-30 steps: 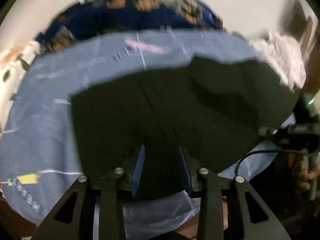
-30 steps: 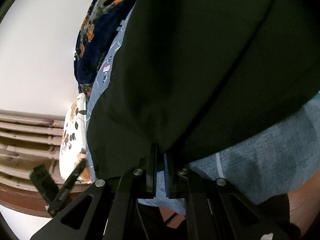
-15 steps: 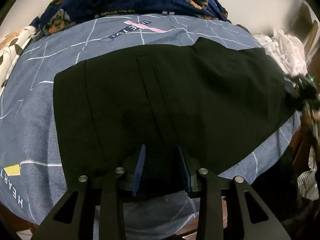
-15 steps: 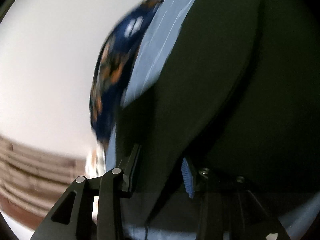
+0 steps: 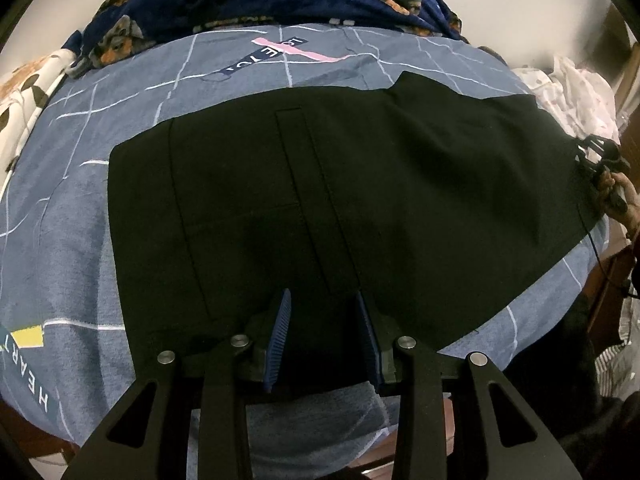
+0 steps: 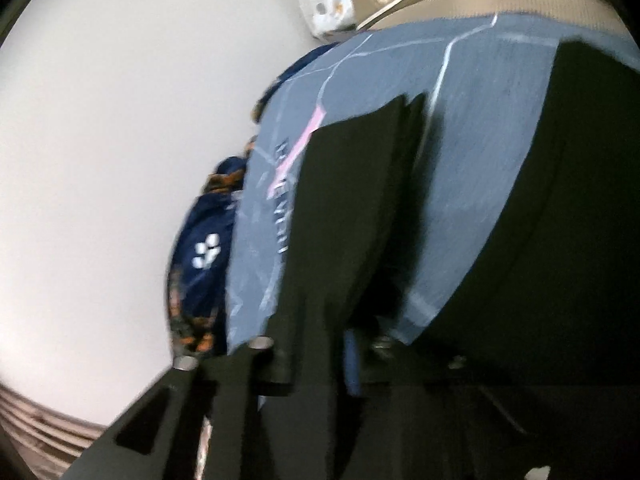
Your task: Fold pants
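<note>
Pants (image 5: 360, 184), black, lay flat across the blue bedsheet (image 5: 72, 240). Left tongs (image 5: 324, 332) stayed parted over the hem; right tongs (image 6: 320, 344), having swung sideways, were closing on black cloth.

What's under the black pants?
The black pants lie spread on a blue blanket with white lines, which shows all around them. What the blanket looks like right beneath the pants is covered up.
</note>
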`<act>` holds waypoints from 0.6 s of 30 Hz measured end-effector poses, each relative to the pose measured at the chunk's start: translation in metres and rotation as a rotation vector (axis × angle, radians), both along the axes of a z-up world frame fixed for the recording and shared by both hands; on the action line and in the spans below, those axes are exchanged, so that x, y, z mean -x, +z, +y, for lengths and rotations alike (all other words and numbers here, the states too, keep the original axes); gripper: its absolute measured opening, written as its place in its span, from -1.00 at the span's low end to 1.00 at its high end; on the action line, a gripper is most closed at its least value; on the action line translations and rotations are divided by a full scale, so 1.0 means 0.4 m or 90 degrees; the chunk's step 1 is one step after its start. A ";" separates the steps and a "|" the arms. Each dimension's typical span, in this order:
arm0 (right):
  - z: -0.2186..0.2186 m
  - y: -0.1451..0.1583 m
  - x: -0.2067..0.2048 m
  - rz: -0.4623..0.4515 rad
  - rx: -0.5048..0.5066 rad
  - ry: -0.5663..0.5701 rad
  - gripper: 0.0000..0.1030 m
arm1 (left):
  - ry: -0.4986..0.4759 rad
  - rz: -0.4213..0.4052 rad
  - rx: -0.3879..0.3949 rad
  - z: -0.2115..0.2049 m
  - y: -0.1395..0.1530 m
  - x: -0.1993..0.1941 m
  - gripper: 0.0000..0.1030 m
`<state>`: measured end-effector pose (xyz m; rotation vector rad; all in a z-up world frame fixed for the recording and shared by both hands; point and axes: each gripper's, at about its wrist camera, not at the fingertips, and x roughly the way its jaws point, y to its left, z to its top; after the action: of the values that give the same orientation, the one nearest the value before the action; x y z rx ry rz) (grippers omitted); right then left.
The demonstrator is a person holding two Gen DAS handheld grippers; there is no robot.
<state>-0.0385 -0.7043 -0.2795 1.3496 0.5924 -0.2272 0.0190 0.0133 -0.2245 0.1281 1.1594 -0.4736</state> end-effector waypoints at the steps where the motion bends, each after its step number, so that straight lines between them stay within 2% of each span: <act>1: 0.004 0.010 0.008 0.003 0.016 -0.003 -0.86 | 0.000 0.002 0.000 0.000 0.000 -0.001 -0.32; 3: -0.001 0.043 0.045 -0.008 0.058 -0.019 -0.87 | 0.002 0.006 0.000 0.002 0.000 -0.003 -0.32; 8: -0.025 0.079 0.207 -0.041 0.077 -0.082 -0.89 | 0.001 0.014 0.002 0.007 0.000 -0.005 -0.32; 10: -0.023 0.071 0.248 -0.055 0.062 -0.063 -0.89 | -0.004 0.009 0.000 0.005 0.000 -0.001 -0.32; 13: -0.019 0.047 0.262 -0.058 0.030 -0.048 -0.81 | -0.002 0.010 0.003 0.005 -0.002 -0.001 -0.32; 14: -0.018 0.037 0.255 -0.075 0.016 -0.044 -0.80 | 0.001 0.011 0.006 0.006 -0.002 -0.002 -0.32; 17: -0.020 0.034 0.216 -0.084 0.020 -0.048 -0.52 | 0.003 0.008 0.009 0.007 -0.002 0.002 -0.31; 18: -0.027 0.034 0.201 -0.082 0.020 -0.047 -0.32 | 0.004 0.008 0.009 0.007 -0.002 0.004 -0.32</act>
<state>-0.1189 -0.7151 -0.2658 1.3464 0.4302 -0.2077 0.0175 0.0159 -0.2254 0.1099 1.1676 -0.4778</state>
